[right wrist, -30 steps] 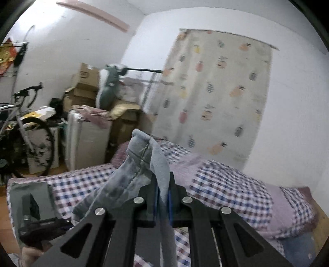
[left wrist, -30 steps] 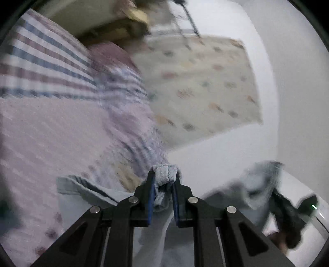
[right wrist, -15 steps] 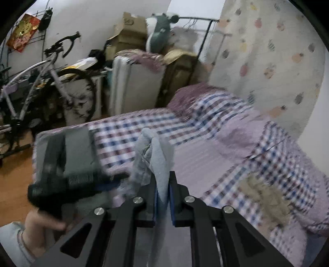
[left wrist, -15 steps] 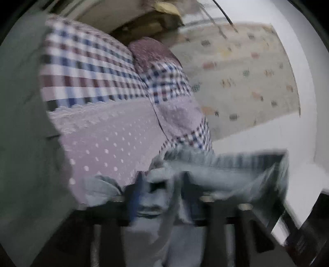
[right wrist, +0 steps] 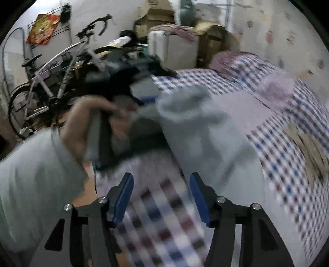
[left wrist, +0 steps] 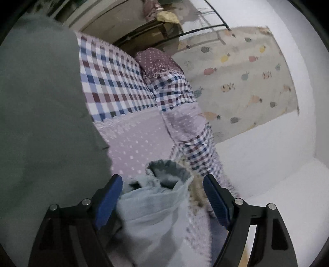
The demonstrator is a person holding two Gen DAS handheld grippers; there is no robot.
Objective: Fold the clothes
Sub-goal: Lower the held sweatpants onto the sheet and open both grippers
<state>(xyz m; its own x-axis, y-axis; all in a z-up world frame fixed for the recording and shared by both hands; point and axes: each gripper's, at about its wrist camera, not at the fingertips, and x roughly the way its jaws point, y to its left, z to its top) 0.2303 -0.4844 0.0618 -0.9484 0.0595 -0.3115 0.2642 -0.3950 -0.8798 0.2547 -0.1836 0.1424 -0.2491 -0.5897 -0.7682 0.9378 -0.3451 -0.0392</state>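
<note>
A pale blue denim garment [left wrist: 156,207] lies on the checked bedspread [left wrist: 111,86], its frayed hem pointing away from me. My left gripper [left wrist: 162,197] is open, its blue pads [left wrist: 109,197] standing wide on either side of the denim without touching it. In the right wrist view the same denim [right wrist: 207,135] is spread across the bed, blurred. My right gripper [right wrist: 161,195] is open above the checked cover [right wrist: 160,226], left of the denim's edge. A hand [right wrist: 86,123] holds the other gripper body just beyond.
A grey garment or sleeve [left wrist: 41,123] fills the left wrist view's left side. A pineapple-print curtain [left wrist: 246,78] hangs behind the bed. A bicycle [right wrist: 57,67], cardboard boxes [right wrist: 156,14] and a white appliance [right wrist: 174,49] stand past the bed's end. A sleeve [right wrist: 35,174] crosses the lower left.
Both grippers have let go of the denim and opened. The garment, held up a second ago, now lies on the bed, and both grippers have dropped low over it.
</note>
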